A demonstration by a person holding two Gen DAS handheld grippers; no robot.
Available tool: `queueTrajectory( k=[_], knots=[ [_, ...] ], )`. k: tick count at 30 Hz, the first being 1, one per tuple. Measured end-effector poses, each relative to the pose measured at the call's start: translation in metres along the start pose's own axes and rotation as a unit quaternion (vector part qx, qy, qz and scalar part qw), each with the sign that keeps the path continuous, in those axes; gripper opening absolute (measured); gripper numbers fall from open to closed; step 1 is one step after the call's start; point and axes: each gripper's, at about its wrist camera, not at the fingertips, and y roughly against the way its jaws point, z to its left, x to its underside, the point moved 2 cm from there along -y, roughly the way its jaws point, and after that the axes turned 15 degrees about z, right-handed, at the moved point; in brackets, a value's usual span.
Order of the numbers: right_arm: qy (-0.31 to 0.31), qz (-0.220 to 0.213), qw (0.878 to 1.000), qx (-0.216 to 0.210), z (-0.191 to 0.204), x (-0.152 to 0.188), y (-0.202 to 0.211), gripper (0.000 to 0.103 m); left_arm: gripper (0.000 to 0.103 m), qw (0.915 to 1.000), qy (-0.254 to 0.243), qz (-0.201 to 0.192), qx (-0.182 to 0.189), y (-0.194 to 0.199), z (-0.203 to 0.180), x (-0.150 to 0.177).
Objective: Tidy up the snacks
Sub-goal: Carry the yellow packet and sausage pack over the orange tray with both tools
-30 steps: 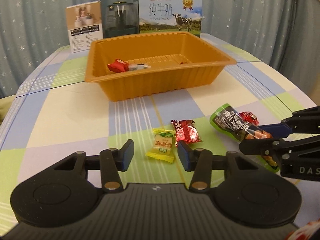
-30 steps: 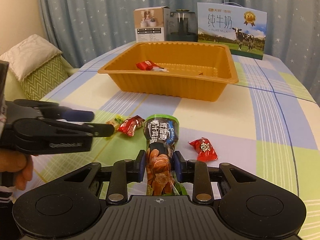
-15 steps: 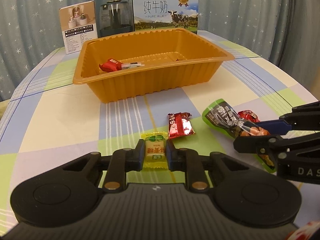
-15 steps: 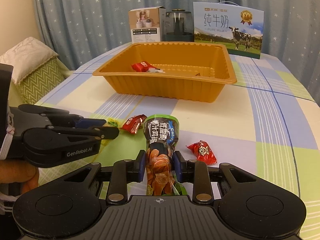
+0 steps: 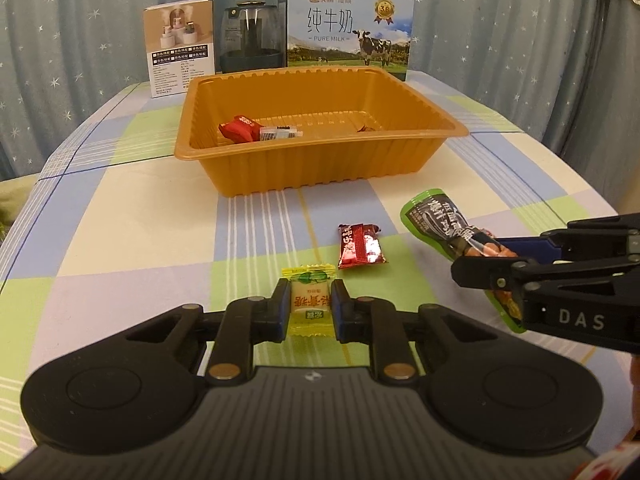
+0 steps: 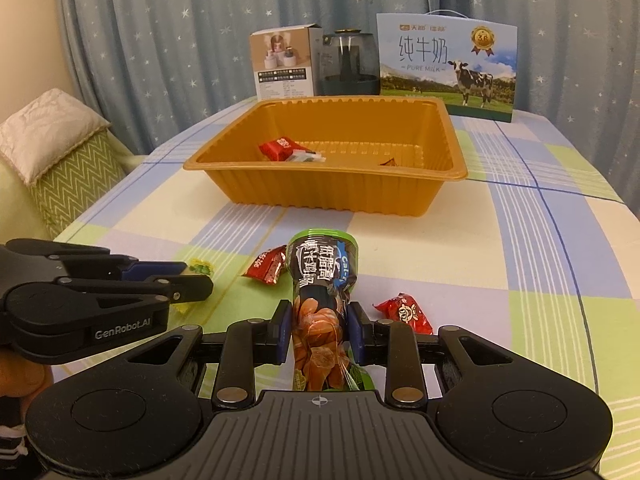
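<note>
Since both claws already pinch a snack, these lines run from the left of the table to the right:

Left gripper (image 5: 309, 307): pressed together on the yellow candy (image 5: 309, 303), pads on its two long sides, near the table's front edge.
Yellow candy, handling: I judge it light with a firm middle and a slick, crinkly wrapper; the middle is the right hold, since the frilled ends would tear or slip.
Dark red candy (image 5: 361, 245): lies loose on the tablecloth (image 5: 132, 236) between the two claws; likely as light and slippery.
Right gripper (image 6: 319, 330): pinching the green snack bag (image 6: 322, 280) low on its body, the top end pointing toward the tray (image 6: 408, 196).
Snack bag, handling: soft and puffy, contents probably brittle, so a gentle squeeze at the middle.
Bright red candy (image 6: 404, 311): loose, just right of the bag.
Count outside the tray: three candies, one bag.
Count in the tray: one red packet (image 5: 240, 128), one white one (image 5: 280, 133), and a small scrap at the right I cannot identify.
</note>
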Motion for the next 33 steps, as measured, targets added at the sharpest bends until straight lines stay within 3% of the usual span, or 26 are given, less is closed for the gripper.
queueTrajectory(
  k=[15,25,33],
  knots=[
    [-0.027,-0.038,0.999,0.007,0.01,-0.024,0.022,0.03,0.018,0.9994,0.019,-0.028,0.011,0.025,0.003,-0.023],
    [-0.037,-0.077,0.996,0.009,0.008,-0.056,0.038,0.03,0.019,0.9979,0.014,-0.061,0.015,0.043,0.009,-0.062],
    [-0.048,-0.101,0.994,0.012,0.0,-0.098,0.033,0.029,0.019,0.9966,0.005,-0.081,0.012,0.036,0.017,-0.101]
  ],
)
